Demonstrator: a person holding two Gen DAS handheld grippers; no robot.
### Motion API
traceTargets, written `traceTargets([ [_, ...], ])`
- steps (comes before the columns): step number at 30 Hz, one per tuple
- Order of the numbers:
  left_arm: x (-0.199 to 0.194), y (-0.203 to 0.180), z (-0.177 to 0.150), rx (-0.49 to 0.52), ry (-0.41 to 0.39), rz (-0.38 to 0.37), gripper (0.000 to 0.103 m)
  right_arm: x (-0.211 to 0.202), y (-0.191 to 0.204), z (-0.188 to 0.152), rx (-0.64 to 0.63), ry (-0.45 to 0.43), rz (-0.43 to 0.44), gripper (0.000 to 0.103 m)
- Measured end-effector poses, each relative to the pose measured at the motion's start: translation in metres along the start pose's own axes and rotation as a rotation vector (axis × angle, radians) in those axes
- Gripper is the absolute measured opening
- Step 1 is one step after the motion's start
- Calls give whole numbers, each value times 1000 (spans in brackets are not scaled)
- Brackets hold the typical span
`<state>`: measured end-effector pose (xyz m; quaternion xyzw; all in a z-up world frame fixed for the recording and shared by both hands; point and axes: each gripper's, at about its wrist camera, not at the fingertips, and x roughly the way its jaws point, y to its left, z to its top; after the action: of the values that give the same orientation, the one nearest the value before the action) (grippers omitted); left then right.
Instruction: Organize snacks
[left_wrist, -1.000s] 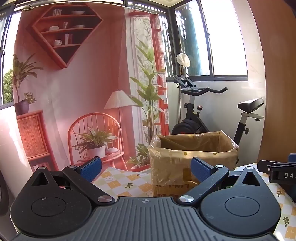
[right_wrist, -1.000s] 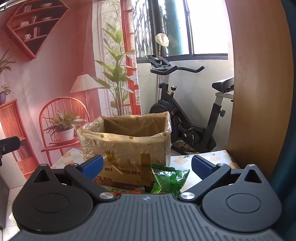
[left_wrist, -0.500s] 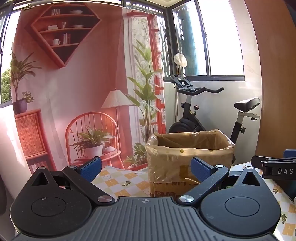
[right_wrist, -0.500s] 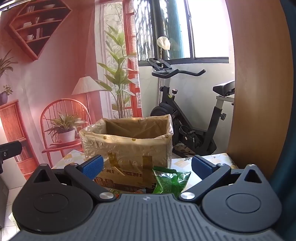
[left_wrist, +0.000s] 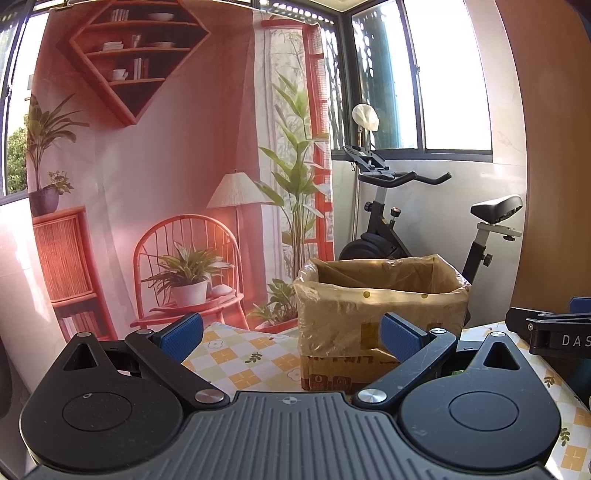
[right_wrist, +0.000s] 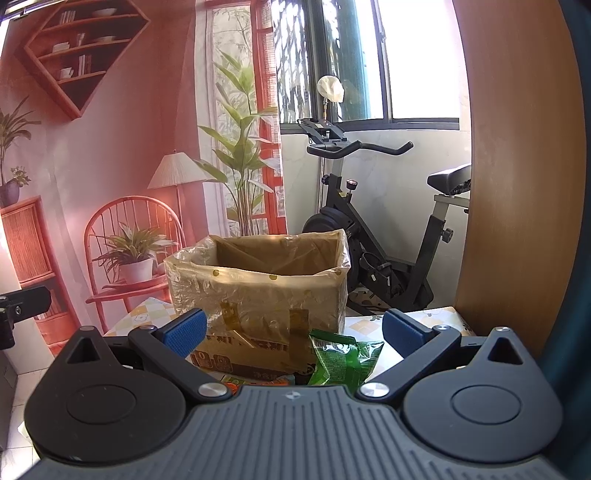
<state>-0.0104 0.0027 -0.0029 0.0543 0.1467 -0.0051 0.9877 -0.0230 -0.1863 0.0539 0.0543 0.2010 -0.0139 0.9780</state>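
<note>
A cardboard box lined with clear plastic stands open-topped on the checked tablecloth; the right wrist view shows the same box straight ahead. In front of it lies a green snack bag, and an orange packet peeks out beside it, mostly hidden by the gripper body. My right gripper is open, held short of the bag with nothing between its blue pads. My left gripper is open and empty, left of the box front. The right gripper's finger shows at the left view's right edge.
A printed backdrop of a chair, lamp and shelves hangs behind the table. An exercise bike stands beyond the box by the window. A curved wooden panel rises on the right. The table's far left edge is close.
Both views have drifted slightly: the box sits a little lower and more to the left in the left view, a little further off in the right. Both grippers stayed open.
</note>
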Motion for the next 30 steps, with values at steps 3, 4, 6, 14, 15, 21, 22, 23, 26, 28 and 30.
traceTargets([
  [3,-1,-1,-1,0,0,4,103,-1,-1,0,-1,-6,1,103],
  [4,0,-1,0,0,-1,5,103,-1,-1,1,0,-7,1,103],
  [6,-1,-2,0,-2,-1,8,103,-5,2,0,-1,-11,2,103],
  [14,-2,-4,-2,1,-6,10,103,-8,4,0,-9,-21,4,103],
  [15,-2,-4,-2,1,-6,11,103,-7,4,0,-9,-20,5,103],
  [21,-2,-5,-2,1,-7,10,103,-7,4,-2,-8,-19,4,103],
  [22,-2,-4,-2,0,-7,10,103,-7,4,-2,-8,-19,3,103],
  [23,-2,-4,-2,0,-6,10,103,-6,4,-3,-7,-18,3,103],
  [26,-2,-5,-3,-1,-5,8,103,-6,3,-3,-7,-18,3,103],
  [28,-2,-5,-3,0,-6,9,103,-6,3,-3,-6,-18,4,103],
  [30,-2,-5,-3,0,-6,11,103,-6,4,-3,-7,-18,3,103],
])
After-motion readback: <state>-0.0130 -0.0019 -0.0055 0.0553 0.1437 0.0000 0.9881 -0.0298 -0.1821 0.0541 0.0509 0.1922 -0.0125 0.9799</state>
